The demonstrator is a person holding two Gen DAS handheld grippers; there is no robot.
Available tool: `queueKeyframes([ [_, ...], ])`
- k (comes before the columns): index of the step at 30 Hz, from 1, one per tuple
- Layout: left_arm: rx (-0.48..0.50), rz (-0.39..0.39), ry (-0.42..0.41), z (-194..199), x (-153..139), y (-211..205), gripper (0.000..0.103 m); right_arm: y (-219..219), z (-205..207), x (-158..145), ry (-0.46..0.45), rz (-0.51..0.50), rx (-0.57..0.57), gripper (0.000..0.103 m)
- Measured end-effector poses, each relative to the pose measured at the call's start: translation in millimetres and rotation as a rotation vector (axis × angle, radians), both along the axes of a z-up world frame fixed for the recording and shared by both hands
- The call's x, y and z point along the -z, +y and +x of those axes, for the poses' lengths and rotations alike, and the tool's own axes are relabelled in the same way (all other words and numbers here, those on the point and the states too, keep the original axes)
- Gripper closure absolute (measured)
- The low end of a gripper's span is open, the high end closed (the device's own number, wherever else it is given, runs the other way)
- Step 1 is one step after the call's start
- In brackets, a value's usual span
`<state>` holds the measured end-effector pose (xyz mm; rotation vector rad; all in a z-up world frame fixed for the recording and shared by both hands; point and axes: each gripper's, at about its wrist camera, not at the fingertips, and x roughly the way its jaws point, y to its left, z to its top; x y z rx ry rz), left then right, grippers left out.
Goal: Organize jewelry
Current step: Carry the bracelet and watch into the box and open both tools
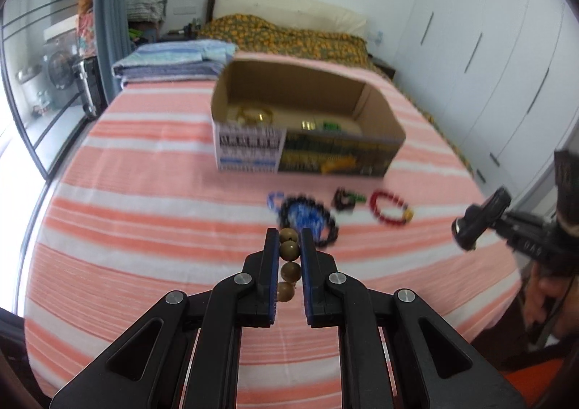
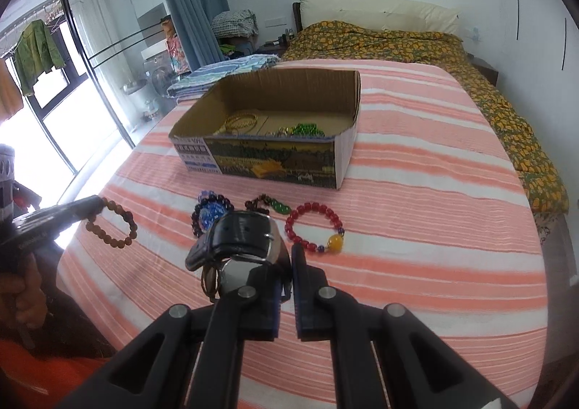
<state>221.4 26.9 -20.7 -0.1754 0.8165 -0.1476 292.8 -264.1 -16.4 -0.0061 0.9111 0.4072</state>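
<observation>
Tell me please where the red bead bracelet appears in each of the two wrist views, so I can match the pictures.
Left wrist view: the red bead bracelet lies on the striped bedspread, right of centre, below the right end of the cardboard box.
Right wrist view: it lies just right of centre, below the box's near right corner, beyond the right gripper.
Shared landmark: the open cardboard box, directly behind the bracelet in both.

Box label print too blurred for reading

Corrugated cardboard box, glossy red bead bracelet, matt wooden beads, striped woven bedsheet
</observation>
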Motion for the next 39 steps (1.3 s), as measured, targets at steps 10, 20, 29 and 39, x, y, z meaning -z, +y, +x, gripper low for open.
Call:
queueKeyframes([
  [10, 0.022, -0.033, -0.057, 65, -79, 11, 0.094, 26, 69, -47, -0.013, 0.007, -0.003, 0.098],
  [20, 0.086, 0.003, -0.051, 170, -83, -9, 0.094, 56, 189, -23, 0.09, -0.037, 0.03, 0.098],
  [29, 0.096, 0.081, 0.055, 240, -34, -29, 0.094, 62, 265, 10, 0.229, -0.102, 0.083, 0.092],
  [39, 0.058, 0.11, 0.065, 253, -27, -40, 0.037, 51, 264, -3, 0.212, -0.044, 0.129, 0.059],
])
